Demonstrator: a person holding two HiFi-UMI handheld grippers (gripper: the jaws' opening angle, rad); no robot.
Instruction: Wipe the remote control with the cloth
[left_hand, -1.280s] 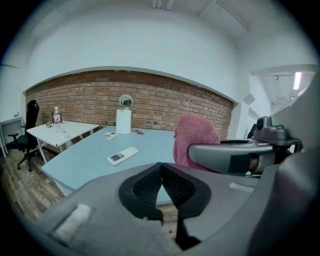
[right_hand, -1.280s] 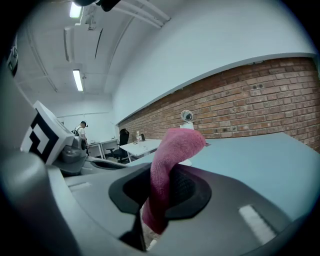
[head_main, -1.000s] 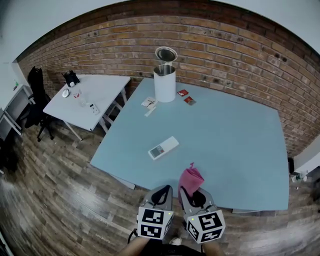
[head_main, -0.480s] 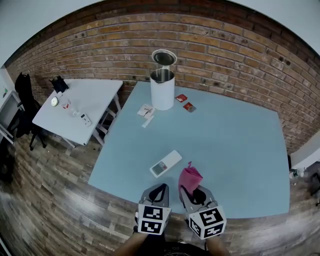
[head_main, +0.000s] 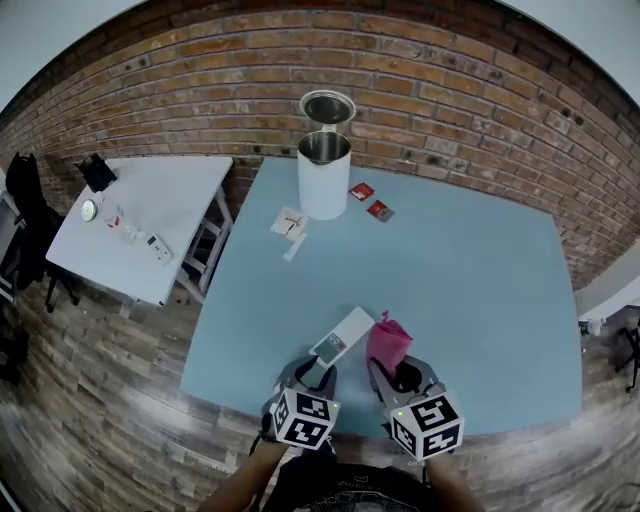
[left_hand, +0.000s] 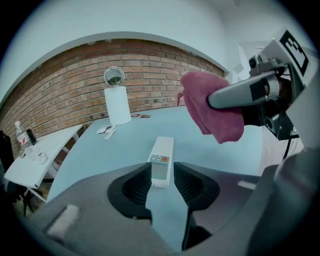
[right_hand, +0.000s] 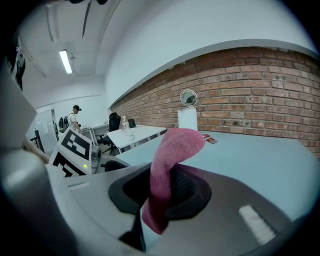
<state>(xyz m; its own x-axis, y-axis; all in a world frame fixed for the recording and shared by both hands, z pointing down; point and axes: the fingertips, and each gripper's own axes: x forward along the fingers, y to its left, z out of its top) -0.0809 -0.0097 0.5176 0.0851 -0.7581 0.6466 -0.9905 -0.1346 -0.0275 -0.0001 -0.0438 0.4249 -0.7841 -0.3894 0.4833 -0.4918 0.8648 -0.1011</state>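
The remote (left_hand: 161, 159) lies on the counter (head_main: 480, 290), its near end between the left gripper (left_hand: 161, 176) fingers, which are just opening and not pinching it. Close squarely on its long edges (off the buttons). At 3 o'clock, the right gripper (right_hand: 159, 195) fingers clamp the cloth (right_hand: 172, 150).

The cloth (head_main: 387, 343) is pink and fuzzy, a soft, nappy fabric with a matt pile. The remote control (head_main: 341, 336) looks like smooth white plastic with a faint sheen. The tabletop (head_main: 470, 280) is pale blue, smooth and matt. The white bin (head_main: 325, 180) has a smooth matt shell, with a shiny metal rim and lid (head_main: 328, 106). The brick wall (head_main: 450, 80) is rough and dull; the wooden floor (head_main: 110, 380) gleams slightly.
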